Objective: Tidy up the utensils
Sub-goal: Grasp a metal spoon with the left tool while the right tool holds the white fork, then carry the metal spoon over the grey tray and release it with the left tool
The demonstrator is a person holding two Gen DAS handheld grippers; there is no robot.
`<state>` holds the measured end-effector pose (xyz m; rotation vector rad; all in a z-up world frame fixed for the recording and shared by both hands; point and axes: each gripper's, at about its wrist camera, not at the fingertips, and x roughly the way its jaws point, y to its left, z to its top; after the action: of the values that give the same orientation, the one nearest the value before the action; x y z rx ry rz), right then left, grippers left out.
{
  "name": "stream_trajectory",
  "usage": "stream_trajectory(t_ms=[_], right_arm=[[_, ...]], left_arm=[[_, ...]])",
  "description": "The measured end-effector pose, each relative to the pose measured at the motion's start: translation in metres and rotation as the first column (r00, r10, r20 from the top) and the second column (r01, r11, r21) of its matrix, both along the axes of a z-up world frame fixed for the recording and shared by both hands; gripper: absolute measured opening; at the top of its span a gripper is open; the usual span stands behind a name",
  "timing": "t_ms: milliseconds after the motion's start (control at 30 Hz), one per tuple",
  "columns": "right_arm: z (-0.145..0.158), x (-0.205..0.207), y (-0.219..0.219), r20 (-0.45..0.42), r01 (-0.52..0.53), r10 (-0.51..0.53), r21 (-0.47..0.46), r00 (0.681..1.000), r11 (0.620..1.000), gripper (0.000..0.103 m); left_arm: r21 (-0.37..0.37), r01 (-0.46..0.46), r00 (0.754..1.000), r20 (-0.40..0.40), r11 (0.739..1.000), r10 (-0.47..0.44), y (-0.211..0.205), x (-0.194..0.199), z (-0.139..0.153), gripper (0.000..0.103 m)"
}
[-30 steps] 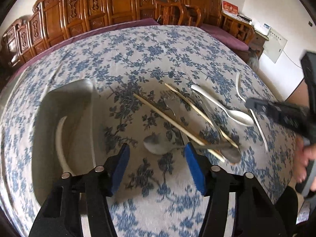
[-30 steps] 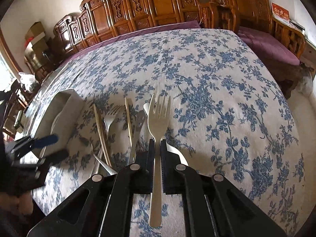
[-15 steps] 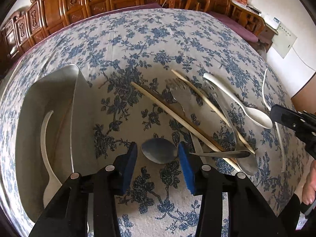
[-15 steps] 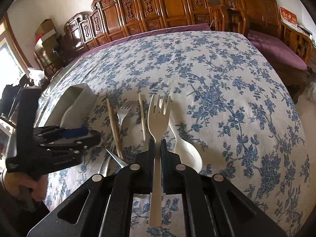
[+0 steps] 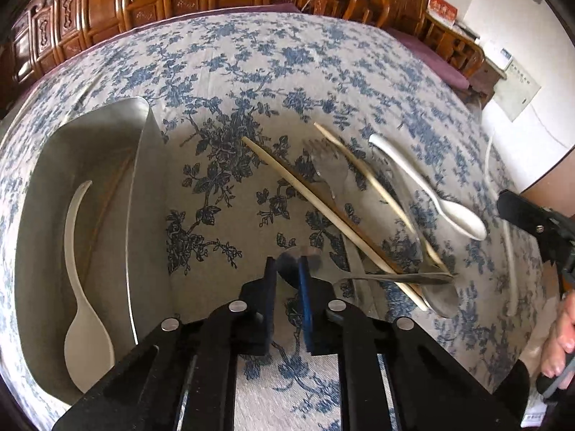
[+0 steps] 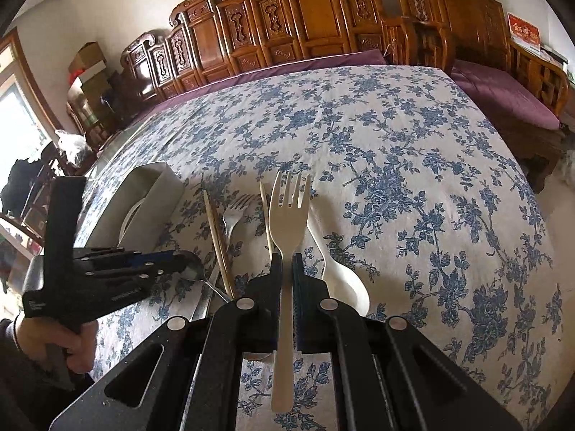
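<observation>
With the left tool (image 5: 287, 269) clamped on the shiny steel spoon's (image 5: 291, 268) bowl, lift straight up, clearing the crossed pale wooden chopsticks (image 5: 323, 212), while the right tool (image 6: 286, 269) grips the beige plastic fork (image 6: 287, 237).

Blue-floral tablecloth (image 6: 395, 151), carved wooden chairs (image 6: 309, 21) – purple cushions (image 6: 503, 97), white walls (image 6: 90, 3), bright window (image 6: 14, 122) at left

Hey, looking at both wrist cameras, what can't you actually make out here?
- Left wrist: metal spoon bowl mostly hidden between the left gripper pads.
- Left wrist: metal fork motion-blurred.
- Right wrist: tray contents hidden behind its wall.
- Right wrist: white spoon partly behind the right gripper.
</observation>
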<state>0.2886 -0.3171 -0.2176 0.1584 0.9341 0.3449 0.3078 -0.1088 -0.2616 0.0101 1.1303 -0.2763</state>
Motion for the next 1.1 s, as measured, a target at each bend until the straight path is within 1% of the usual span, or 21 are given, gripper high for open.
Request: stream_trajectory(t_ms=[133, 300, 467, 633, 900, 1000, 1100], right_arm=[[0.002, -0.001, -0.002, 0.002, 0.005, -0.005, -0.002, 1.0, 1.0, 0.007], [0.008, -0.005, 0.0, 0.012, 0.006, -0.006, -0.008, 1.0, 1.0, 0.007], [0.014, -0.01, 0.005, 0.018, 0.003, -0.002, -0.014, 1.0, 1.0, 0.007], [0.02, -0.016, 0.008, 0.024, 0.001, -0.001, -0.018, 1.0, 1.0, 0.007], [0.032, -0.021, 0.014, 0.036, -0.004, 0.004, -0.014, 0.999, 1.0, 0.007], [0.035, -0.023, 0.021, 0.04, -0.014, 0.015, -0.015, 0.999, 1.0, 0.007], [0.036, -0.023, 0.029, 0.043, -0.027, 0.028, -0.013, 0.999, 1.0, 0.007]], left_arm=[[-0.012, 0.007, 0.999, 0.044, 1.0, -0.006, 0.003, -0.01, 0.016, 0.006], [-0.054, -0.035, 0.992, 0.123, 0.998, 0.042, 0.018, -0.025, 0.047, 0.002], [-0.019, -0.068, 0.972, 0.224, 0.997, 0.071, 0.023, -0.04, 0.07, 0.001], [0.034, -0.091, 0.942, 0.326, 0.995, 0.075, 0.026, -0.055, 0.091, 0.0], [0.074, -0.119, 0.915, 0.395, 0.99, 0.081, 0.04, -0.057, 0.119, 0.0], [0.093, -0.141, 0.899, 0.429, 0.986, 0.088, 0.051, -0.057, 0.134, 0.0], [0.112, -0.184, 0.88, 0.461, 0.977, 0.112, 0.07, -0.057, 0.149, 0.0]])
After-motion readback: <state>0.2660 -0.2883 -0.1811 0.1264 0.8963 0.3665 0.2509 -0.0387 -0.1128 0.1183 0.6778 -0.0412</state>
